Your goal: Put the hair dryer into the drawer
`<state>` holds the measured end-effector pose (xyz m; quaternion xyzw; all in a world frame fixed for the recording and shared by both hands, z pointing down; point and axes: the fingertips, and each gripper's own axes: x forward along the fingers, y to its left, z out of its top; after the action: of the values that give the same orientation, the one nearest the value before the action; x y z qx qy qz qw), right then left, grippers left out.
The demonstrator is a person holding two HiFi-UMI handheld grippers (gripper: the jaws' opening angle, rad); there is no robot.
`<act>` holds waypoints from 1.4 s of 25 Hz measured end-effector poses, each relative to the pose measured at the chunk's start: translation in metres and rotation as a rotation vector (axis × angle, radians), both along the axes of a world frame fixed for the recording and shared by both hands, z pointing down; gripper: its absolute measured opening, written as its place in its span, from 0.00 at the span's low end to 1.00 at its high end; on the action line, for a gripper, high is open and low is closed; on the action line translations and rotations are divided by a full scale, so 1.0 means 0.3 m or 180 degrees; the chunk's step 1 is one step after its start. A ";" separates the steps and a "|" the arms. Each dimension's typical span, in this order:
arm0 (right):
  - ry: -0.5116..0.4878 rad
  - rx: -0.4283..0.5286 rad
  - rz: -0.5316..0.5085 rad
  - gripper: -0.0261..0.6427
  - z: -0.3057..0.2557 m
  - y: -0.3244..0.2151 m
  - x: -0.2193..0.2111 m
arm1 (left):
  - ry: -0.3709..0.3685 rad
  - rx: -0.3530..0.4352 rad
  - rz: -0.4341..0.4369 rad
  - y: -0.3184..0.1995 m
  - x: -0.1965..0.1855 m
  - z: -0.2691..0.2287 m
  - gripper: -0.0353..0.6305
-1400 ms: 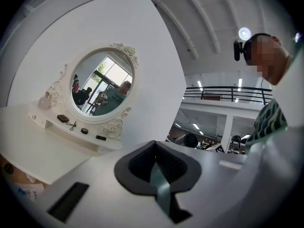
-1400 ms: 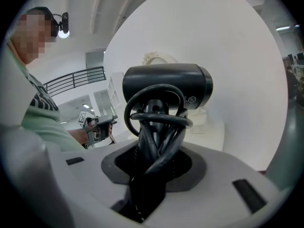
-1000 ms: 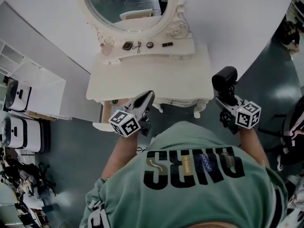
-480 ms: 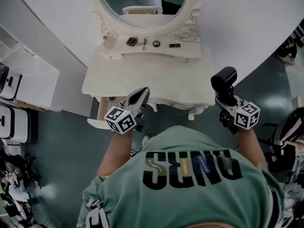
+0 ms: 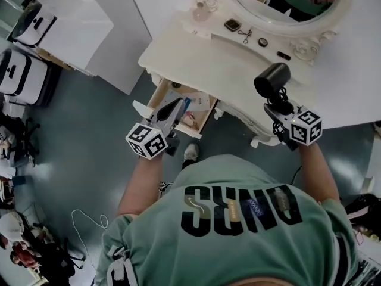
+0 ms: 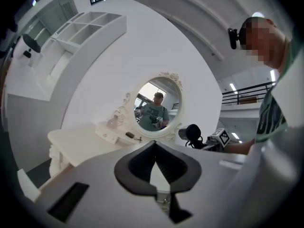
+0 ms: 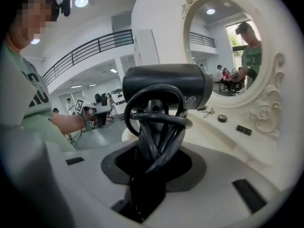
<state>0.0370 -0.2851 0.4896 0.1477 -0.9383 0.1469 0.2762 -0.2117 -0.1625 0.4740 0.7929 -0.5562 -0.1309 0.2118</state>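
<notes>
The black hair dryer stands up from my right gripper, which is shut on its handle over the front edge of the cream vanity table. In the right gripper view the dryer has its cord looped round the handle between the jaws of the right gripper. The drawer at the table's left end is pulled out, with small things inside. My left gripper hovers over it, shut and empty. From the left gripper view, the left gripper points level at the oval mirror, with the dryer to the right.
Small items lie on the shelf below the oval mirror. White cabinets and white cases stand to the left. A thin cable lies on the grey floor. The person's shoe shows below the drawer.
The person has shifted toward the table's left end, so the table now lies slantwise. Both grippers swung along; the open drawer has come into full view under the left gripper. The dryer stays gripped.
</notes>
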 end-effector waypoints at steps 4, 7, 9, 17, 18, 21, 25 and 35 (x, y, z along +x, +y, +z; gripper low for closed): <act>0.0211 -0.0073 -0.0536 0.23 0.107 0.036 -0.318 | 0.0058 -0.0150 -0.0353 0.140 -0.178 0.095 0.06; 0.0428 -0.0163 -0.0937 0.23 0.209 0.090 -0.534 | 0.0138 -0.0303 -0.0604 0.253 -0.283 0.179 0.06; 0.0565 -0.0211 -0.1133 0.23 0.276 0.122 -0.659 | 0.0192 -0.0372 -0.0722 0.308 -0.347 0.229 0.06; 0.1172 -0.0392 -0.1735 0.23 0.586 0.249 -0.966 | 0.0342 -0.0539 -0.0980 0.436 -0.501 0.395 0.06; 0.1267 -0.0413 -0.1786 0.23 0.632 0.260 -0.982 | 0.0363 -0.0555 -0.1006 0.448 -0.513 0.412 0.06; 0.1560 -0.0460 -0.1905 0.23 0.764 0.292 -1.008 | 0.0419 -0.0606 -0.1073 0.481 -0.544 0.457 0.06; 0.1896 -0.0504 -0.2015 0.23 0.917 0.327 -1.021 | 0.0473 -0.0662 -0.1143 0.510 -0.575 0.506 0.06; 0.2425 -0.0384 -0.2125 0.23 1.208 0.325 -1.052 | 0.0623 -0.0875 -0.1194 0.559 -0.583 0.628 0.06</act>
<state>-0.2785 -0.1876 0.8520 -0.1333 -0.7569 0.0403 0.6385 -0.3865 0.0053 0.6623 0.6231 -0.6831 -0.1672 0.3424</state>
